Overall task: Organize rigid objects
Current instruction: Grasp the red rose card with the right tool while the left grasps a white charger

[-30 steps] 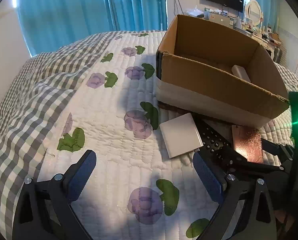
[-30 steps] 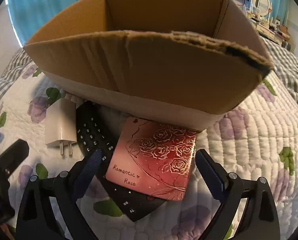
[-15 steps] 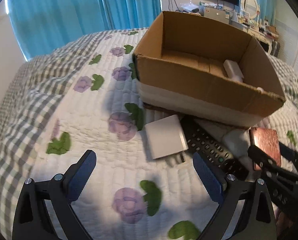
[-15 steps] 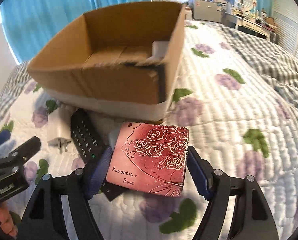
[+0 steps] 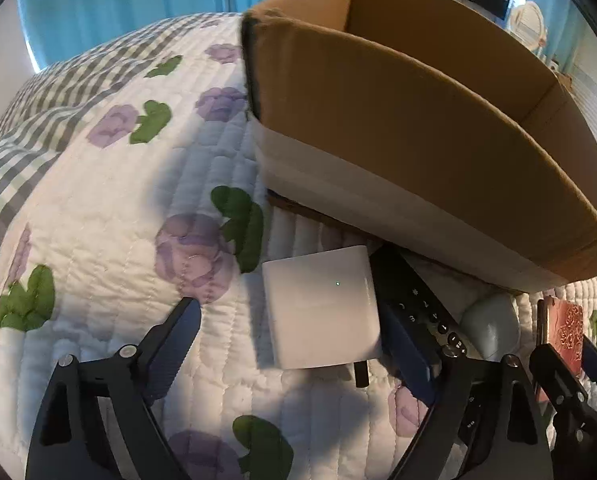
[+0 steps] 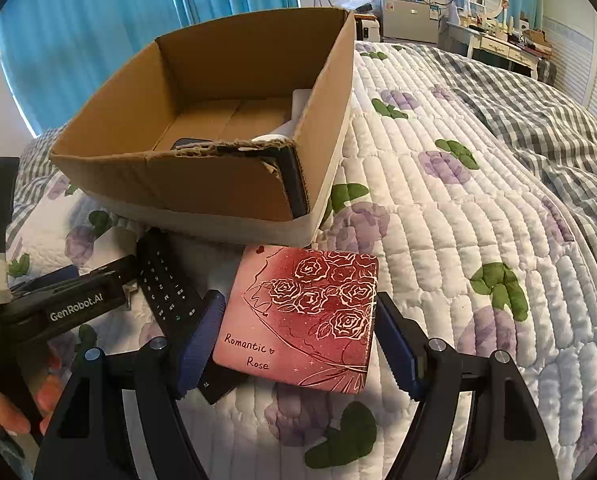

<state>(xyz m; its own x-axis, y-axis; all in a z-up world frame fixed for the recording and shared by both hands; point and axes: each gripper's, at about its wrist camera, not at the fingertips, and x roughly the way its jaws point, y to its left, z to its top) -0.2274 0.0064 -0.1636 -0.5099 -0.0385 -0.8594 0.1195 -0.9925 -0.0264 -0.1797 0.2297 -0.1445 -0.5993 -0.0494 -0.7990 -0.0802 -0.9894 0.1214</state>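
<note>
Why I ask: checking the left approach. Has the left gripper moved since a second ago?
Yes. The left gripper has advanced toward the cardboard box; the white charger, earlier well ahead, now lies between its open fingers.

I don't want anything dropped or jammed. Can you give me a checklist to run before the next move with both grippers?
1. Right gripper fingers against both sides of red rose box: ok.
2. Rose box clear of black remote: cannot tell.
3. Bare floor showing inside cardboard box: ok.
4. Left gripper open, astride white charger: ok.
5. Room for a finger between charger and remote: not ok, they lie close together.
</note>
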